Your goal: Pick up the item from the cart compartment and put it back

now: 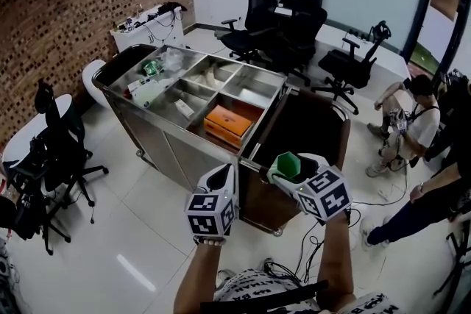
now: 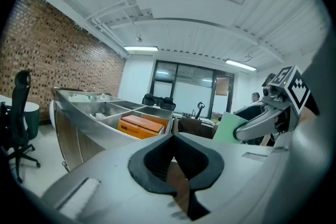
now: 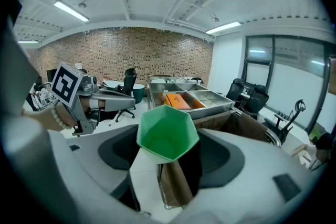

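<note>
A green hexagonal cup (image 1: 288, 165) is clamped at its base in my right gripper (image 1: 284, 173), mouth facing forward, in the air just short of the steel cart (image 1: 168, 137). The cup (image 3: 167, 136) fills the middle of the right gripper view between the jaws. My left gripper (image 1: 225, 176) hovers beside it on the left with nothing in it, its jaws together. From the left gripper view, the cup (image 2: 227, 126) shows at the right. The cart's top is split into several compartments; one holds an orange box (image 1: 228, 123), and the compartment (image 1: 254, 88) behind it looks empty.
A dark brown bag (image 1: 309, 121) hangs open on the cart's near end, below my grippers. Black office chairs (image 1: 283, 26) stand behind the cart and another (image 1: 55, 151) at the left. People (image 1: 412, 121) are at the right with cables on the floor.
</note>
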Demonstrator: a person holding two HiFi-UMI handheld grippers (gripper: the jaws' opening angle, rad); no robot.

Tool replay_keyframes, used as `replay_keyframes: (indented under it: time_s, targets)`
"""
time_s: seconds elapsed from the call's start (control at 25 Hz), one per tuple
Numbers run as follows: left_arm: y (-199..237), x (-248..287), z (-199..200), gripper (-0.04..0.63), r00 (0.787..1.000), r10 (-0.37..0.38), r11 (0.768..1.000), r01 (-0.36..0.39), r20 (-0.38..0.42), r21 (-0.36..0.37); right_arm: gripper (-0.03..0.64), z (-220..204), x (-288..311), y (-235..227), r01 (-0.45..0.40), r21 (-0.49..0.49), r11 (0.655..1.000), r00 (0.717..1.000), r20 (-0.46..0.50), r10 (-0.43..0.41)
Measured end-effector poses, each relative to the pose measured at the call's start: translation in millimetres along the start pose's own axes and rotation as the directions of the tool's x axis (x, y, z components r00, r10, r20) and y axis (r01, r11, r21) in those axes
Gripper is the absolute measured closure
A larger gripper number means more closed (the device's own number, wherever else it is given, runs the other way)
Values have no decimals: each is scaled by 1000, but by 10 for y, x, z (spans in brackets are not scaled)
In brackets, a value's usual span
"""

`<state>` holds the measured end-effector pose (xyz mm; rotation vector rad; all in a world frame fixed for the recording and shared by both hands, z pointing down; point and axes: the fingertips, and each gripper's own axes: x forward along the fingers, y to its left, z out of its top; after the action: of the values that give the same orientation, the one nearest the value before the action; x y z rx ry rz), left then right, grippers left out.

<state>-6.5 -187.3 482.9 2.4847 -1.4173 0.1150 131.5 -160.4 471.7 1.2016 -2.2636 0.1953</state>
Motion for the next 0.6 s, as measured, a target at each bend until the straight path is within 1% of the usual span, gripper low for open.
replay_keyframes:
  time_s: [0.2,0.32,0.6]
  targets:
    - [41,-17,-17,594,1000,-17,1000,17,-8,4,270,15,30,48,11,11,1000,1000,-5,-11]
    - [73,-50,-38,594,1000,-27,999,27,-16,19,272,26,35,99,27,19,999,1000,-9,-27]
    - [170,-167,-132,594,997,-65,997,66,-36,29,272,-3,22,314,62,36,997,998,-26,-61]
